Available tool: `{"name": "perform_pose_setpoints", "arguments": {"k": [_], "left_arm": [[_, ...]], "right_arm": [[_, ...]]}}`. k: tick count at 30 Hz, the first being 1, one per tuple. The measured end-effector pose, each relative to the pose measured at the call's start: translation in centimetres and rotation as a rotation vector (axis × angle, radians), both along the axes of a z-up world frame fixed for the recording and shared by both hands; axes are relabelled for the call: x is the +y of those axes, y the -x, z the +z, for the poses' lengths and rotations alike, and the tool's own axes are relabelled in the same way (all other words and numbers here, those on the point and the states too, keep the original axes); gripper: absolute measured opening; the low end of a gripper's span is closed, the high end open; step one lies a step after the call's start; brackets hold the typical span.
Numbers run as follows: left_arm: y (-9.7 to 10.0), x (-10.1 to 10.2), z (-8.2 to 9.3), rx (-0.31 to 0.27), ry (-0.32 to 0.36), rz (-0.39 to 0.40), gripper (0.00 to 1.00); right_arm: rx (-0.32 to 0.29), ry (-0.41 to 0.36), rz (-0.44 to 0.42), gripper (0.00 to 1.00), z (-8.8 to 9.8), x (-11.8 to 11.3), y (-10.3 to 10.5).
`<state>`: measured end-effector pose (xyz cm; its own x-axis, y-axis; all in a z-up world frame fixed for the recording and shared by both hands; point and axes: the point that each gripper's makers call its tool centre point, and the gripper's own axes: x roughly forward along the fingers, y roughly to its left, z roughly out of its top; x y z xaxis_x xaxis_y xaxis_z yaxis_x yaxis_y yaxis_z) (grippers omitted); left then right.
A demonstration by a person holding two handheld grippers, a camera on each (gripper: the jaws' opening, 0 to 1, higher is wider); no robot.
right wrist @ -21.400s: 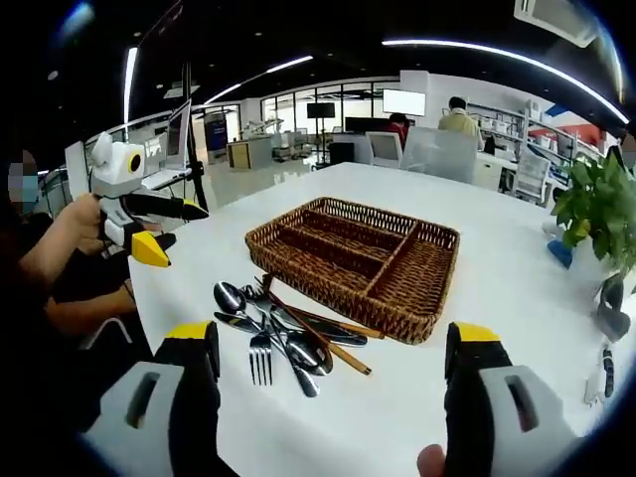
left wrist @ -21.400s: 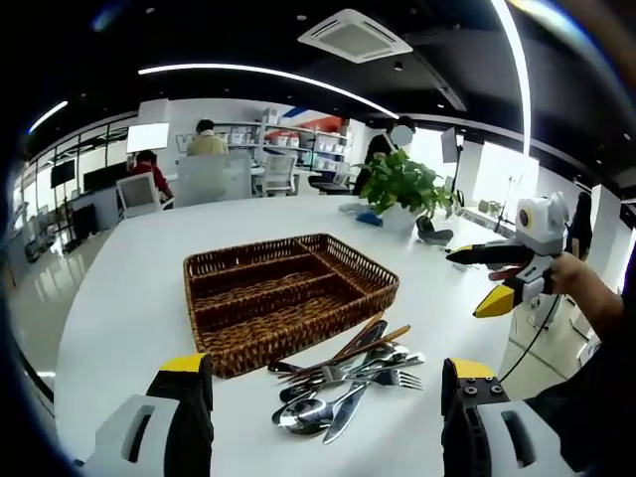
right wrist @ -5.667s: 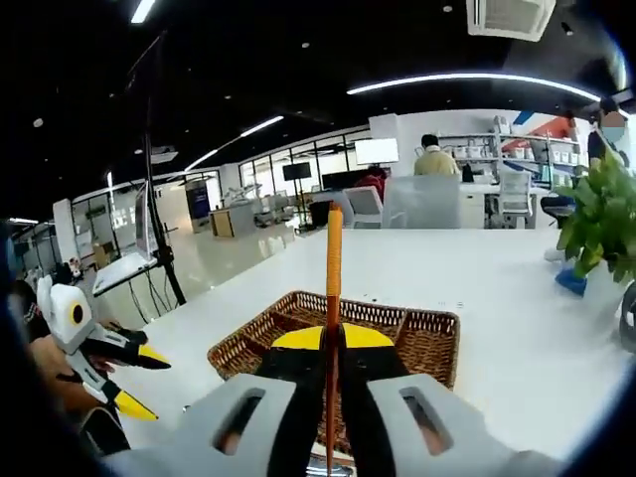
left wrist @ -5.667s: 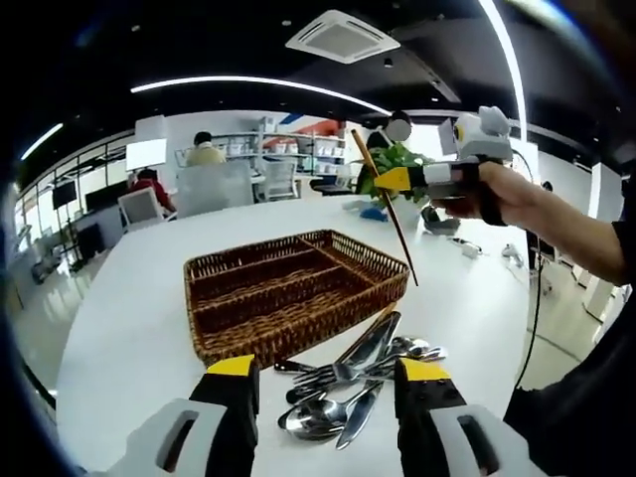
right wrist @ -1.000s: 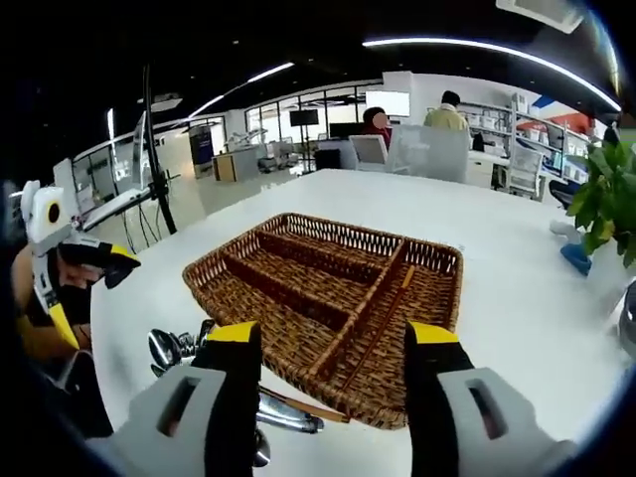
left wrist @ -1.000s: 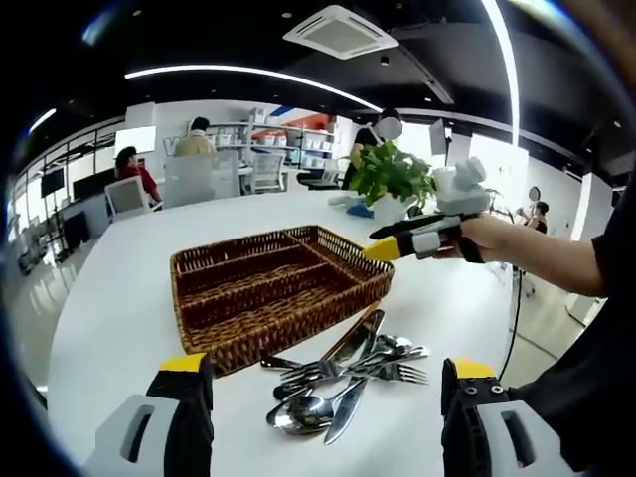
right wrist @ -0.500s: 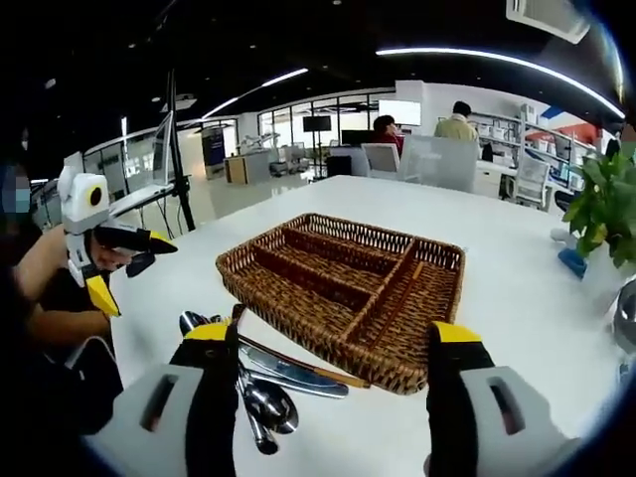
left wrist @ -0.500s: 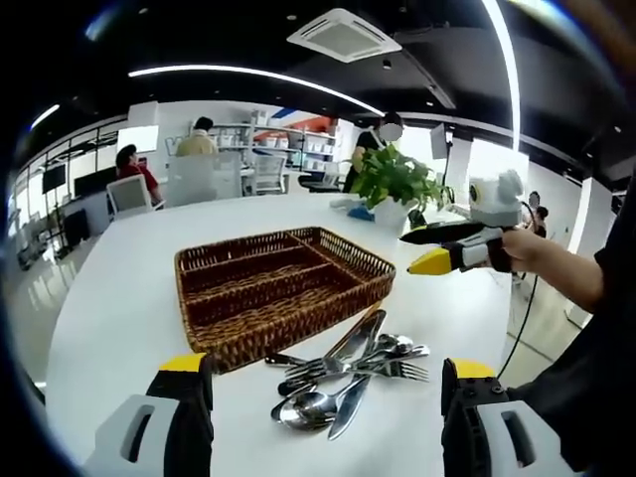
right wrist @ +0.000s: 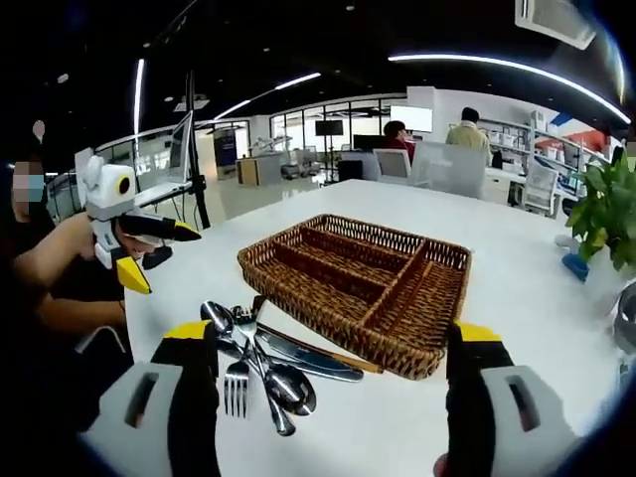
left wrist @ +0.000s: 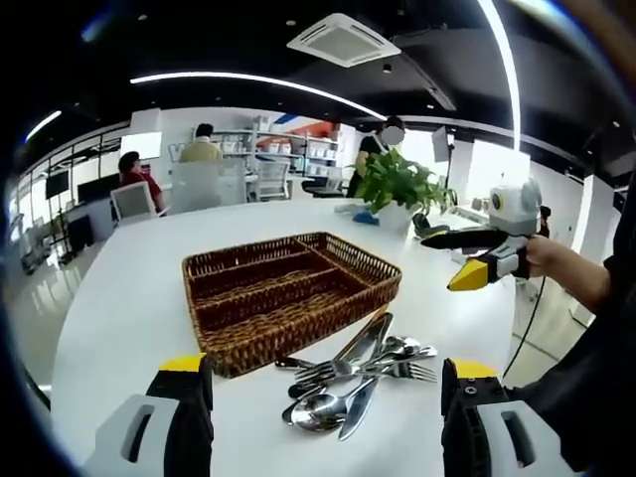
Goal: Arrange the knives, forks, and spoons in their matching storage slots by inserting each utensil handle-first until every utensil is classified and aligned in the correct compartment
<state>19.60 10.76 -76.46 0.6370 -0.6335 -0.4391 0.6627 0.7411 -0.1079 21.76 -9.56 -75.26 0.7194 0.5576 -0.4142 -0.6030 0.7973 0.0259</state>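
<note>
White table [left wrist: 129, 298], wicker tray [left wrist: 288, 288], cutlery pile [left wrist: 358, 373] beside it, potted plant [left wrist: 397, 184], both jaws wide, empty.

A brown woven wicker basket [left wrist: 288, 288] sits at twelve o'clock from a pile of shiny silver cutlery [left wrist: 358, 373] on a plain white table [left wrist: 129, 298], while a green leafy plant [left wrist: 397, 179] stands at one o'clock, and grey grippers have yellow-capped black jaws.
</note>
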Motion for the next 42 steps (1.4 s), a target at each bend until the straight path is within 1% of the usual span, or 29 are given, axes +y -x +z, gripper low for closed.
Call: {"name": "perform_pose_setpoints", "arguments": {"k": [5, 7, 12, 19, 21, 23, 26, 32, 42], "left_arm": [[0.0, 0.3, -0.1, 0.006, -0.004, 0.008, 1.00], [0.0, 0.3, -0.1, 0.006, -0.007, 0.007, 1.00], [-0.1, 0.1, 0.1, 0.004, -0.022, -0.005, 1.00], [-0.2, -0.5, -0.2, 0.010, -0.044, -0.022, 1.00], [-0.2, -0.6, -0.3, 0.014, -0.048, -0.023, 0.96], [-0.1, -0.7, -0.4, 0.026, -0.052, -0.026, 0.96], [0.0, -0.7, -0.6, 0.041, -0.061, -0.025, 0.97], [-0.1, -0.5, -0.8, 0.057, -0.082, -0.019, 0.97], [-0.4, 0.0, -0.4, 0.058, -0.092, 0.004, 0.97]], "right_arm": [[0.013, 0.002, -0.002, 0.99, -0.4, -0.2, 0.8], [0.018, 0.023, 0.004, 0.99, -0.6, -0.2, 1.0], [0.030, 0.021, 0.001, 0.99, -0.6, -0.2, 1.0], [0.039, 0.019, -0.008, 0.98, -0.6, -0.4, 1.0], [0.044, 0.019, -0.010, 0.98, -0.7, -0.4, 1.0], [0.042, 0.022, -0.012, 0.98, -0.7, -0.5, 1.1], [0.055, 0.020, -0.012, 0.98, -0.7, -0.4, 1.3], [0.059, 0.034, -0.008, 0.98, -0.6, -0.2, 1.2], [0.068, 0.040, -0.011, 0.98, -0.4, -0.1, 1.0]]}}
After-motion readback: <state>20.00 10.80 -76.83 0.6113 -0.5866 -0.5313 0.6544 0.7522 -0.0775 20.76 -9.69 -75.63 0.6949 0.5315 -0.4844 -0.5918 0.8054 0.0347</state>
